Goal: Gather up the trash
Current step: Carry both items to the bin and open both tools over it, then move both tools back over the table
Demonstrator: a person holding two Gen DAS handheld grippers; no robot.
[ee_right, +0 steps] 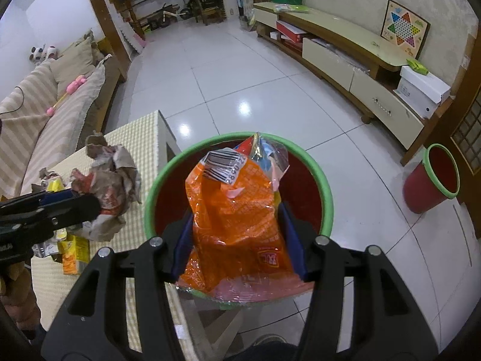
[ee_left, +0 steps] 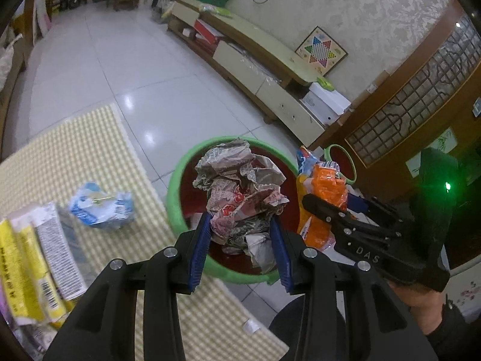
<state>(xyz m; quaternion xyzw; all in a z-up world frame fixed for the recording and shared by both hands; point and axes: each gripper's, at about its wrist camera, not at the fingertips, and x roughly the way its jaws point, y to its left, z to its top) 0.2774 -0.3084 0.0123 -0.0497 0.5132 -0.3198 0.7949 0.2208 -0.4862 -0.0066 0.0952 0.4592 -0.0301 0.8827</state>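
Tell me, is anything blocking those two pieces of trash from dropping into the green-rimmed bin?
Nothing visible does. The orange wrapper in the right gripper and the crumpled paper in the left gripper both hang over the bin, whose mouth is open below them.

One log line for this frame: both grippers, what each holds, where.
left gripper: shut on crumpled paper wad | right gripper: shut on orange snack bag | both over green-rimmed bin

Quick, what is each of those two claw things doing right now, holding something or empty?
Left gripper: closed on a crumpled paper wrapper, above the green-rimmed bin.
Right gripper: closed on an orange plastic bag, over the same bin.
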